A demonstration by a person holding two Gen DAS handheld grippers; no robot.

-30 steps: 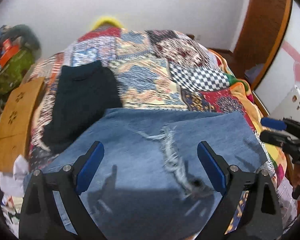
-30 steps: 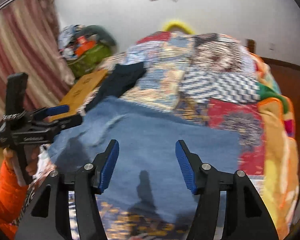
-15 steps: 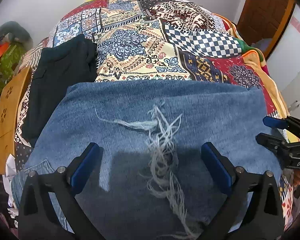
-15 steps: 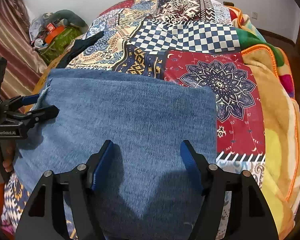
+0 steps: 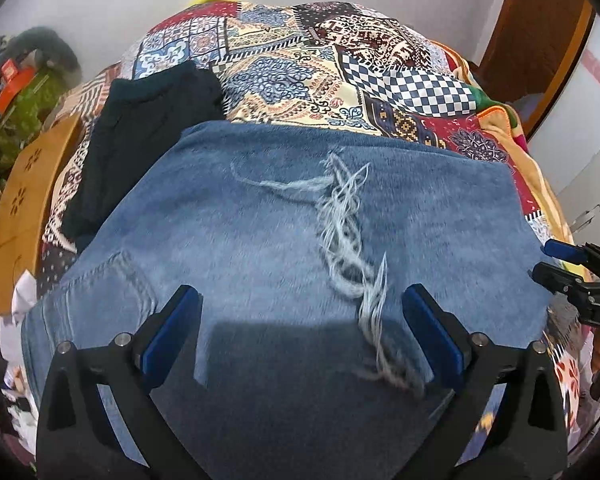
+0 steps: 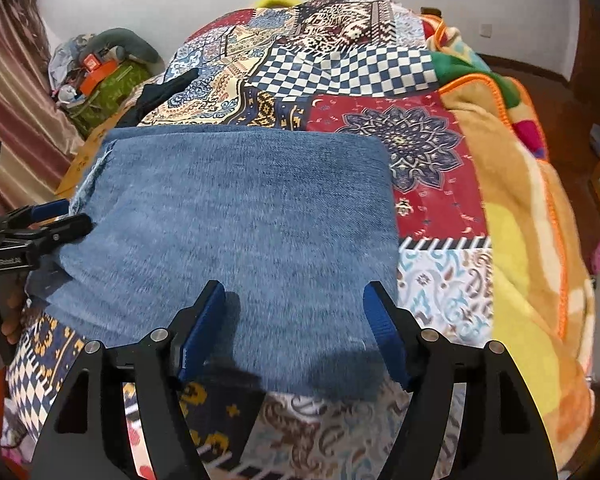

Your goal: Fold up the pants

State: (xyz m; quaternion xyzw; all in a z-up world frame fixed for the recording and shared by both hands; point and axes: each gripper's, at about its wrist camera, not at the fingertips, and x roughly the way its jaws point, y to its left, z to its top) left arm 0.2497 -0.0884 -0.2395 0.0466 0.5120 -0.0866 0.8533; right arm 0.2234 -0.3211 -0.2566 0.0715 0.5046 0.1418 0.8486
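The pants [image 5: 268, 240], blue denim folded into a wide rectangle, lie flat on the bed's patchwork quilt [image 5: 300, 60] and fill the middle of both wrist views. In the left wrist view a frayed tear [image 5: 348, 240] of pale threads runs from the centre toward 5 o'clock, and a stitched back pocket [image 5: 108, 292] shows at 8 o'clock.

The left claw [image 5: 300, 340] is spread wide, its blue pads [image 5: 172, 336] far apart over the near part of the denim, with nothing between them; whether the tips touch the cloth cannot be told. In the right wrist view the left claw [image 6: 72, 220] shows side-on at 9 o'clock, its tips at the left edge of the pants.

The right claw [image 6: 296, 332] is likewise released, pads [image 6: 204, 332] well apart above the near hem of the pants [image 6: 240, 220], gripping nothing. Its shadow falls on the denim just beneath. In the left wrist view it [image 5: 540, 260] enters at 3 o'clock beside the right edge of the fabric.

A dark garment [image 5: 140, 128] lies on the quilt at 10 o'clock, just beside the far left corner of the pants. A carved wooden board [image 5: 20, 208] stands at 9 o'clock along the bed's edge.
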